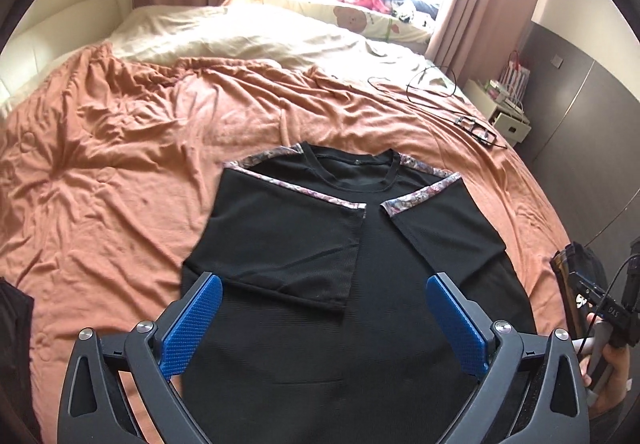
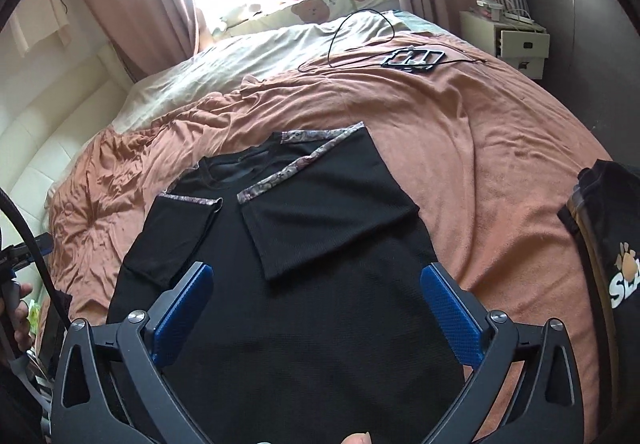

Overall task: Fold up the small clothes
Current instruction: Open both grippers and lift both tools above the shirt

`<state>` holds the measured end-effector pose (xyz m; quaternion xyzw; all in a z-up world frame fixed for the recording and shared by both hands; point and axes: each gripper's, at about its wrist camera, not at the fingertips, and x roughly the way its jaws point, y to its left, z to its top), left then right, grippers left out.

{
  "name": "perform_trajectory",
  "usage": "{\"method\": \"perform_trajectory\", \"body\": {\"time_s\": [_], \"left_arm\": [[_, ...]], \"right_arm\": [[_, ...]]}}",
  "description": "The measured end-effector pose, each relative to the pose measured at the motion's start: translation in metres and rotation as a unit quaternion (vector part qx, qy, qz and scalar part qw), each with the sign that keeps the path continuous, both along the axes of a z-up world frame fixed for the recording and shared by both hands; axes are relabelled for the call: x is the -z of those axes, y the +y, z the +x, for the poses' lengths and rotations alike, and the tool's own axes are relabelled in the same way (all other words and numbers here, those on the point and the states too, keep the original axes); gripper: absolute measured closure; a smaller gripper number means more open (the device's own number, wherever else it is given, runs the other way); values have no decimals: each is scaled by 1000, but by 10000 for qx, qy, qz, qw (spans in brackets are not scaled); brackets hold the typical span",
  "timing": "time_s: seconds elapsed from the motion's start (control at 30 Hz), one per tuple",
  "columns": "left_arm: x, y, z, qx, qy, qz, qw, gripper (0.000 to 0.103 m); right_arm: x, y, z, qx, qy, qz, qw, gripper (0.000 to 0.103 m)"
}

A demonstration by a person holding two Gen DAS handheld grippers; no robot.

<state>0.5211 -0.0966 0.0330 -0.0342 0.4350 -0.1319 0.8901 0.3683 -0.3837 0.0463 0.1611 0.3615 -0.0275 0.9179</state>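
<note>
A black T-shirt [image 1: 352,256] [image 2: 304,252] with floral shoulder trim lies flat on the orange bedspread [image 1: 120,180] [image 2: 500,172], collar away from me. Both short sleeves are folded inward over its chest. My left gripper [image 1: 324,292] hovers open above the shirt's lower half, blue pads spread wide, nothing between them. My right gripper [image 2: 316,284] is also open over the shirt's lower part, empty. A fingertip [image 2: 356,438] shows at the bottom edge of the right wrist view.
A black cable and a black frame-like object [image 2: 412,58] [image 1: 478,130] lie on the far right of the bed. A dark printed garment [image 2: 612,244] sits at the right edge. White bedside drawers [image 2: 516,40] stand beyond the bed. Pillows and soft toys [image 1: 360,0] by the window.
</note>
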Motion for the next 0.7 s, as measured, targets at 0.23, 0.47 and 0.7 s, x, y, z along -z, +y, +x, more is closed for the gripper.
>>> {"method": "perform_trajectory", "body": {"time_s": [0.23,0.47,0.7], "left_arm": [[-14,36,-33,-210,-89,-135,9996,0],[-19,53,-71,-225,-242,-89,9994,0],[-21,65,-111,-196,-348,-180,9990,0]], "right_arm": [[-18,15,-33,-48,-13,-166,9999,0],[-25,25,-64,-40,17,-319,9995,0],[-38,31,-105,-6,-177,-458,9988,0]]}}
